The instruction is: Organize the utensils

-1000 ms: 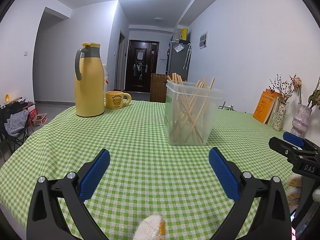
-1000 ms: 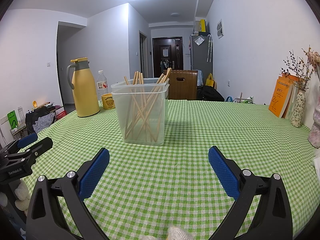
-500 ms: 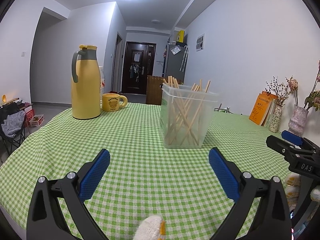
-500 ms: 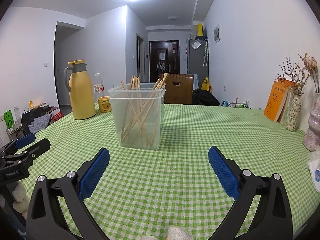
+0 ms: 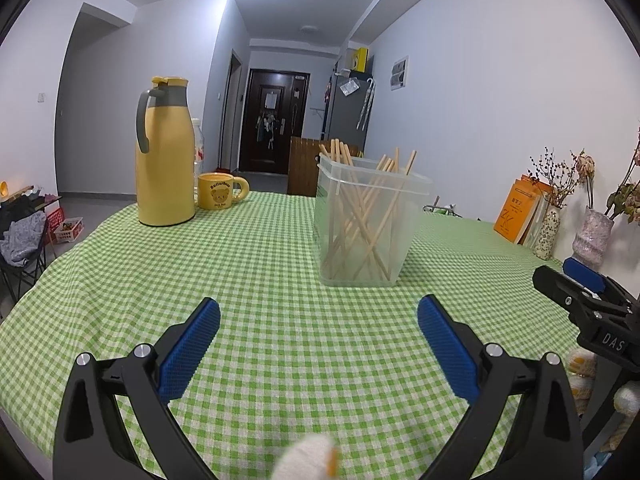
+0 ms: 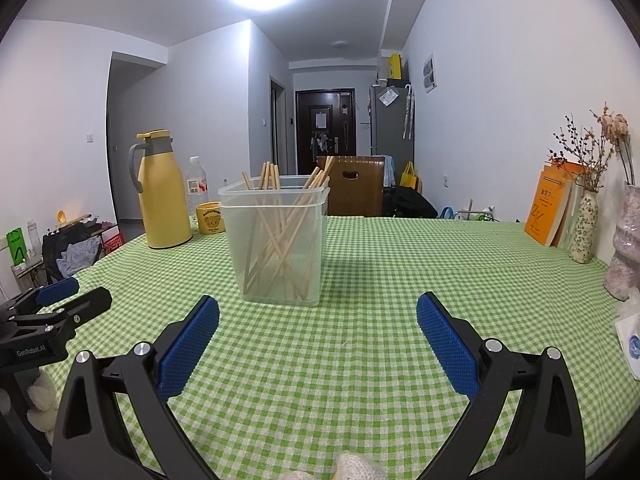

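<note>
The pale wooden chopsticks (image 6: pixel 280 236) stood crossed inside the clear square plastic tub (image 5: pixel 366 224) on the green-checked bench (image 6: pixel 380 280), leaning on its walls. The left tongs (image 5: pixel 319 330) and right tongs (image 6: pixel 318 328) gaped wide, empty, facing it.

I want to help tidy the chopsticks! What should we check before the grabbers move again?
1. Left gripper open, nothing in it: ok.
2. Right gripper open, nothing in it: ok.
3. Clear bin standing upright on the green checked cloth: ok.
4. Chopsticks inside the bin, leaning criss-cross: ok.
5. Yellow jug and mug away from the bin: ok.
6. Loose chopsticks left on the cloth: cannot tell, none in view.
</note>
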Demonstrator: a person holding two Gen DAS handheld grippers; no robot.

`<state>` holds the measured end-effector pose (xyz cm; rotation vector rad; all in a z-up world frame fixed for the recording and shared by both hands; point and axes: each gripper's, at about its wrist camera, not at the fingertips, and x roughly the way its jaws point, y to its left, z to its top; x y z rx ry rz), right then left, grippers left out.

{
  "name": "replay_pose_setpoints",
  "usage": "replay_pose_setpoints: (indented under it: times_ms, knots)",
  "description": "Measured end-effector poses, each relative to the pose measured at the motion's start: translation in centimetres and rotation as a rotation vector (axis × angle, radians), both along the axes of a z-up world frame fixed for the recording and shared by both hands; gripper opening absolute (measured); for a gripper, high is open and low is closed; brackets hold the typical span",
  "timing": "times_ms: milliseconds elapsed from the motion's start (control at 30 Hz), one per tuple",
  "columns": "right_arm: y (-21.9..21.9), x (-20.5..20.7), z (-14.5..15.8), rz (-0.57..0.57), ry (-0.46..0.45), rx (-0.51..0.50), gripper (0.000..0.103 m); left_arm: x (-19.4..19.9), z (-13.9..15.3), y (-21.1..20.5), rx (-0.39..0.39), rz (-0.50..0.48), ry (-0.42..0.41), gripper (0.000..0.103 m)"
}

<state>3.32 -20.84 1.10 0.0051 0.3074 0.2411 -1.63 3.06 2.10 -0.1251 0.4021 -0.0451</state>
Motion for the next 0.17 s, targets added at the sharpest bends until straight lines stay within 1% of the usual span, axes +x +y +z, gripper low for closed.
replay_pose_setpoints:
  times_ms: [167]
  knots:
    - [0.09,0.35,0.00,-0.003,0.013,-0.001,0.095,0.58,0.23,0.42,-0.005,0.023,0.022,0.096]
